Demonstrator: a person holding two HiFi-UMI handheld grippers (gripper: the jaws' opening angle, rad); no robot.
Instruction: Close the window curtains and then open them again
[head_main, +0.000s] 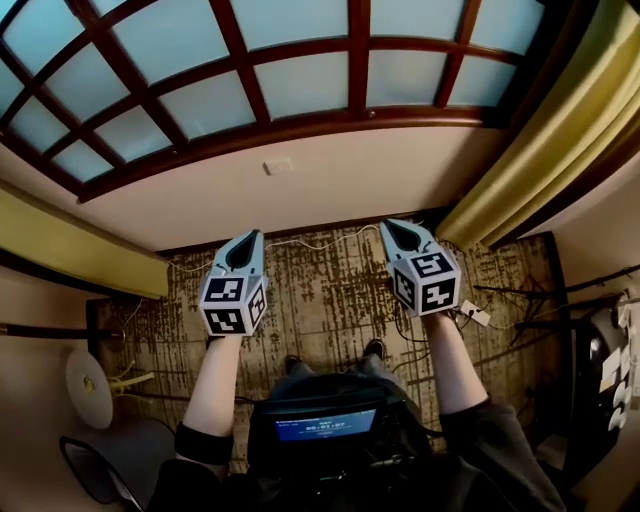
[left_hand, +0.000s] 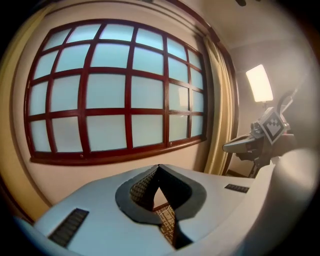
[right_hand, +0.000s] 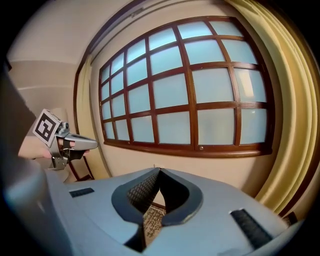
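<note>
Both curtains are drawn to the sides of the window, whose panes are uncovered: the left curtain bunches at its left edge, the right curtain at its right. The left gripper and right gripper are level, side by side and apart, over the patterned carpet. Each has its jaws together on nothing. Each is well apart from its curtain, with bare carpet between the tips and the wall. Thin cables run along the wall's foot. The curtain tops are cut off in the head view. A pale round thing at lower left cannot be made out.
</note>
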